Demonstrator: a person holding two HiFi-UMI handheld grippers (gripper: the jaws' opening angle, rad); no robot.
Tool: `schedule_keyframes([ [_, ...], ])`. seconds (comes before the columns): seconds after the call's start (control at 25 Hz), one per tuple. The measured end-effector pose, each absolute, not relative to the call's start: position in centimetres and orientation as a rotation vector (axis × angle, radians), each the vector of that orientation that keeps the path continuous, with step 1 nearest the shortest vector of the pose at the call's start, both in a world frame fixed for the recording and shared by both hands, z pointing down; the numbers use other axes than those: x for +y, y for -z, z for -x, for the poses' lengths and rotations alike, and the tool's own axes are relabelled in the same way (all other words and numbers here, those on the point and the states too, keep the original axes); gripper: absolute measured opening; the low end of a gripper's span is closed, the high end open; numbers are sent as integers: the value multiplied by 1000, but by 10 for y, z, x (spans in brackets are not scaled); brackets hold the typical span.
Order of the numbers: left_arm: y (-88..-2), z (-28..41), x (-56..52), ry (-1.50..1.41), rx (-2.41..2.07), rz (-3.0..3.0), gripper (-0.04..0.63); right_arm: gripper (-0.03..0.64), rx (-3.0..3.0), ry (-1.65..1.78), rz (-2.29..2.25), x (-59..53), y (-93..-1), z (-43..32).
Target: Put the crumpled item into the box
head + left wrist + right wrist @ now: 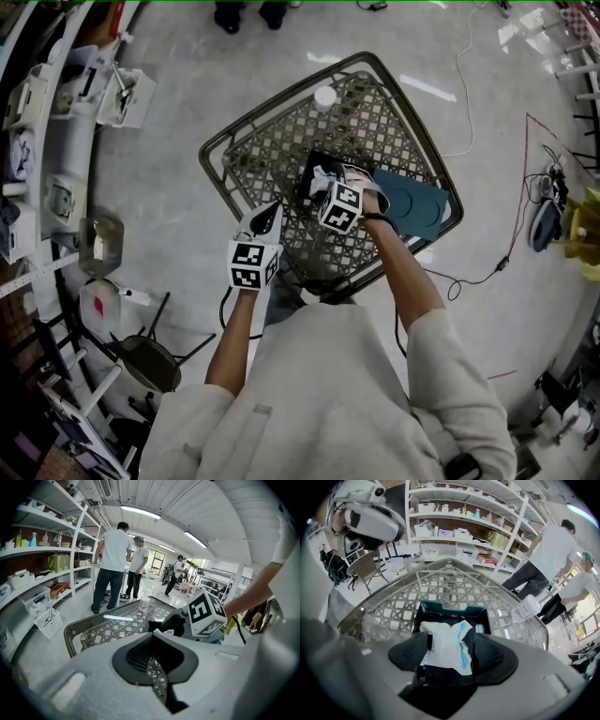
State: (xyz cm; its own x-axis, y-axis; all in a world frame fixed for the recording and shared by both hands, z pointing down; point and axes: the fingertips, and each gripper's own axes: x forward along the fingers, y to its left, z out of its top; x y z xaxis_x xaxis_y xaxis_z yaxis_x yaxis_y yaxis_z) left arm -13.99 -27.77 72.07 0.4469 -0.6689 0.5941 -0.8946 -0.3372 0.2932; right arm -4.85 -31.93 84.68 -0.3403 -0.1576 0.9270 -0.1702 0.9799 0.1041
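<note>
The right gripper (447,641) is held steeply down over the box (451,609), its jaws spread wide. The crumpled item (446,645), white with a blue streak, is seen between them with no pad pressed on it. Its upper part lies within the box's dark walls; whether it rests on the bottom cannot be told. In the head view the same gripper (327,182) is placed over the box's near side, and the item (325,173) shows as a white patch at the jaw tips.

The left gripper (157,667) is kept with its jaws drawn together, only a slit of lattice showing, and nothing is held. It (265,218) is poised over the near-left edge of the table (272,141), apart from the box.

The box (308,190) is set near the table's middle. A teal lid (412,202) is laid just beside it on the right, reaching toward the rim there. Bare lattice is left on the far and left sides. A white bottle (324,96) is stood near the far corner, well apart from the box. Bare floor is seen left of the table; a cable (469,277) is trailed on the right.
</note>
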Motion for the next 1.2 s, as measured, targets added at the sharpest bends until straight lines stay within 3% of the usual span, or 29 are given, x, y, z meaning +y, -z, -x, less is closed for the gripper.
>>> schedule_keyframes([
  [0.36, -709, 133, -285, -481, -1305, -2150, 5, 276, -2006, -7, -373, -314, -803, 36],
  [0.52, -703, 131, -287, -478, -1308, -2159, 5, 215, -2044, -91, -530, -314, -787, 17],
  [0.84, -694, 129, -295, -460, -1327, -2167, 5, 100, -2181, -650, -1136, -340, -740, -30],
  [1.12, -682, 130, -300, -440, -1356, -2173, 5, -1, -2170, -706, -1344, -330, -724, -59],
  [1.2, -675, 131, -302, -446, -1367, -2187, 5, -2, -2178, -687, -1378, -327, -715, -64],
])
